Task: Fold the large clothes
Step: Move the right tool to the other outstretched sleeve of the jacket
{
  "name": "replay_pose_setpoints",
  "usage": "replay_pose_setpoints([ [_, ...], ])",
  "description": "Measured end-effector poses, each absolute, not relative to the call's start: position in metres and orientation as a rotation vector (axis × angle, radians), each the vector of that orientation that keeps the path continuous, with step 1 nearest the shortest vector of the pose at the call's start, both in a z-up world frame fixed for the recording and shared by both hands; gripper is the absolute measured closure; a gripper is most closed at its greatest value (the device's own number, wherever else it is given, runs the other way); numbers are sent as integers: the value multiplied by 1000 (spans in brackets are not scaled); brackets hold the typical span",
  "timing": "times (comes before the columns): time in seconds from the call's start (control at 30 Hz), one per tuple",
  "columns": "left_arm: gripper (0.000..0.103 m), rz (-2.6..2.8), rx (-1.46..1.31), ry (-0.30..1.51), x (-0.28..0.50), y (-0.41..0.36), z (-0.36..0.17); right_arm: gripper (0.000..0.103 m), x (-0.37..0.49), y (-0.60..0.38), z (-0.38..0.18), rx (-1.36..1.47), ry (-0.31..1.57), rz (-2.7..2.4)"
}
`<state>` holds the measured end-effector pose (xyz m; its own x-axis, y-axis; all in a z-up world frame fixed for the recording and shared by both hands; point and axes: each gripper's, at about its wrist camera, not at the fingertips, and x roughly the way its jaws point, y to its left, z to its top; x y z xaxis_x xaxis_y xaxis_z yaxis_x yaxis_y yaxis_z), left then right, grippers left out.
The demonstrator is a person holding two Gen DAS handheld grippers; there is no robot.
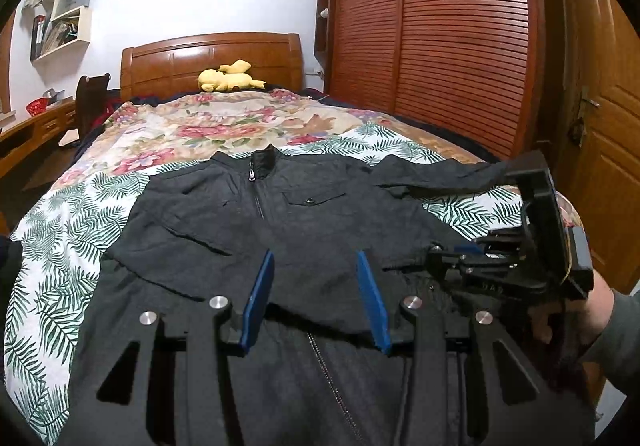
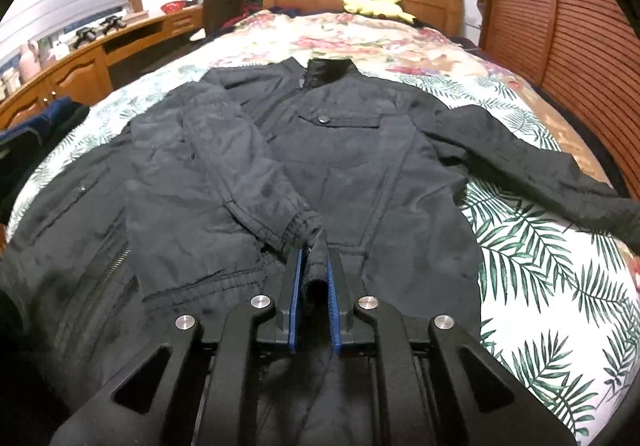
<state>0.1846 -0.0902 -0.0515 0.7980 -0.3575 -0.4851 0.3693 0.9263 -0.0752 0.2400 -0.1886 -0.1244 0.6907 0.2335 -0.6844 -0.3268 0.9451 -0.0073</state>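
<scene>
A black zip-up jacket lies front-up on the bed, collar toward the headboard; it also shows in the right wrist view. Its left sleeve is folded across the chest. My right gripper is shut on that sleeve's cuff, low over the jacket's hem. In the left wrist view the right gripper shows at the right side. My left gripper is open and empty, hovering above the jacket's lower part. The other sleeve lies stretched out to the right.
The bed carries a palm-leaf sheet and a floral quilt. A yellow plush toy sits by the wooden headboard. A slatted wardrobe stands to the right, a wooden desk to the left.
</scene>
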Motion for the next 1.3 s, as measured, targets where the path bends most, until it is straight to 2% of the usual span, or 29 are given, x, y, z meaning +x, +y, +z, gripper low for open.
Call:
replay_pose_setpoints([
  [0.07,61,-387,32,517,184,-91,-52,75,237,-194,-119,-128,735,310],
  [0.1,61,-386,34,517,184,-91,-51,73,236,-198,-116,-126,726,299],
  [0.17,61,-381,40,519,183,-92,-52,57,236,-211,-110,-118,717,272],
  [0.27,61,-380,41,521,183,-92,-52,47,241,-236,-105,-94,721,229],
  [0.73,61,-391,76,561,186,-107,-62,46,269,-390,-97,65,751,-19],
  [0.8,61,-391,84,566,186,-110,-64,45,274,-403,-95,95,748,-33],
  [0.97,61,-393,96,576,186,-114,-66,35,291,-434,-95,195,752,-81],
  [1.3,61,-405,100,601,188,-113,-67,35,328,-459,-108,315,788,-121],
])
